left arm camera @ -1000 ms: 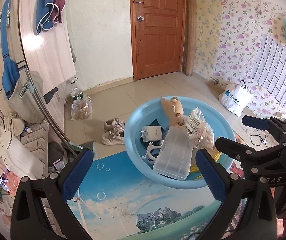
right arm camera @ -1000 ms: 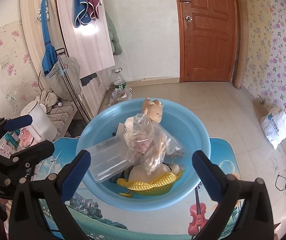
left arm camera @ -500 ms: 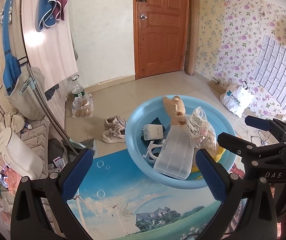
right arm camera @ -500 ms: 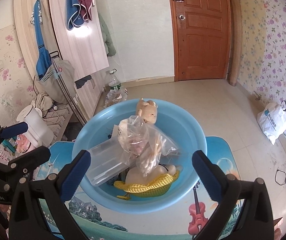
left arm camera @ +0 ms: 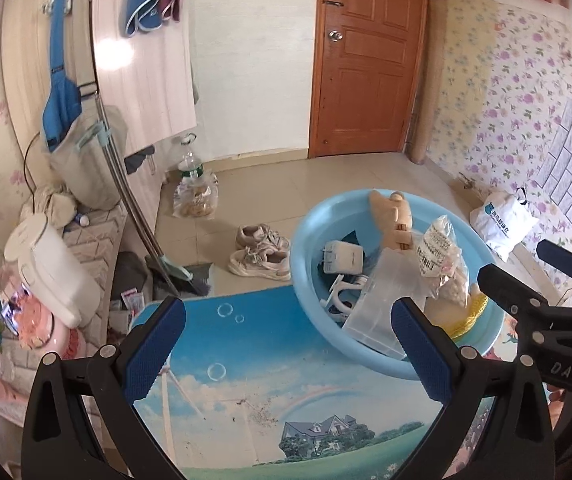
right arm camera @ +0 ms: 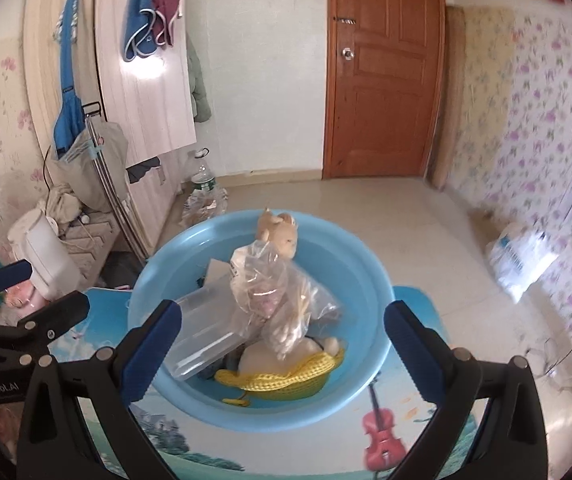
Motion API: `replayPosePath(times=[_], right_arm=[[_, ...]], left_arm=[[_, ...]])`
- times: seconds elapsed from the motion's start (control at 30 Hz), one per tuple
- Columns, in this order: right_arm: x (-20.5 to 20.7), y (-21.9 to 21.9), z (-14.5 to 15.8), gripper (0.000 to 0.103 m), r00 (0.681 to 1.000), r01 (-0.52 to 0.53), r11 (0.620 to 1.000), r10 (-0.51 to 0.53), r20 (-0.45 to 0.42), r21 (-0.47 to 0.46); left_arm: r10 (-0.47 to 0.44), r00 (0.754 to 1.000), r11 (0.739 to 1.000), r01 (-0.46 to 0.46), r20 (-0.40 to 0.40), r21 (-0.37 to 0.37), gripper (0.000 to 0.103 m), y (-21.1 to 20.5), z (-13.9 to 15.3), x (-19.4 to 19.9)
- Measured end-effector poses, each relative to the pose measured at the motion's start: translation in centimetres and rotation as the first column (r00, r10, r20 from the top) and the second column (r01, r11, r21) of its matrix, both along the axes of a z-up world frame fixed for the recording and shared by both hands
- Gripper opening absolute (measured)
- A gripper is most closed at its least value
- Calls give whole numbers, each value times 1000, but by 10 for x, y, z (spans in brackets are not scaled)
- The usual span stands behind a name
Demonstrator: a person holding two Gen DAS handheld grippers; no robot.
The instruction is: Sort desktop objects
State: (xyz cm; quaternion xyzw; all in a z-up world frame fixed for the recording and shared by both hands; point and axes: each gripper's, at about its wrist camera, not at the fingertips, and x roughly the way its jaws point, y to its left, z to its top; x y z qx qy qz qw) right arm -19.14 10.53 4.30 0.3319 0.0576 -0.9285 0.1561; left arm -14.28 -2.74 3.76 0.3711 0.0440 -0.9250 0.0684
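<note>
Printed desk (left arm camera: pixel 269 396) below both grippers. Blue basin (right arm camera: pixel 350 280) on its far right part, piled with clutter: clear plastic box (right arm camera: pixel 201 332) leaning at the near left, yellow knitted piece (right arm camera: pixel 281 376) at the near edge, crinkled plastic bag (right arm camera: pixel 281 300) on top, plush toy (right arm camera: pixel 279 232) at the far rim, white charger (left arm camera: pixel 344 256) deep inside. Right gripper (right arm camera: pixel 281 350) spread wide, empty, just short of the basin. Left gripper (left arm camera: pixel 286 338) likewise wide and empty, basin ahead to its right.

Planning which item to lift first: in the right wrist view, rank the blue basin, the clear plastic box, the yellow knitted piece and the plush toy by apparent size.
1. blue basin
2. clear plastic box
3. yellow knitted piece, close to the box, so unsure
4. plush toy, partly hidden and farther away
</note>
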Motion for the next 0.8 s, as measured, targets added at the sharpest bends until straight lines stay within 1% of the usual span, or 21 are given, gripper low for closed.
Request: replayPosePath(times=[0.1, 0.17, 0.3, 0.53, 0.6, 0.73, 0.8], right_arm=[[-3, 1, -6, 103, 998, -24, 999, 26, 58, -43], [-3, 4, -10, 103, 997, -15, 999, 18, 72, -51], [-4, 11, -10, 103, 997, -3, 997, 9, 83, -72], [-6, 27, -11, 103, 996, 37, 995, -29, 88, -88], [-6, 31, -11, 103, 996, 42, 995, -34, 86, -92], [-7, 31, -11, 103, 996, 44, 995, -36, 87, -92], [-8, 32, -12, 103, 995, 44, 995, -35, 91, -94]], left_arm=[[3, 1000, 1000, -3, -3, 16, 103, -2, -4, 2], [-6, 1000, 1000, 6, -17, 11, 103, -1, -4, 5], [-35, 999, 999, 34, -18, -22, 103, 4, -5, 6], [-117, 993, 992, 116, -8, -47, 103, 18, -8, 6], [-105, 994, 993, 104, -16, -50, 103, 19, -8, 7], [-91, 996, 992, 88, -24, -89, 103, 21, -8, 8], [-97, 995, 992, 94, -30, -82, 103, 21, -7, 9]])
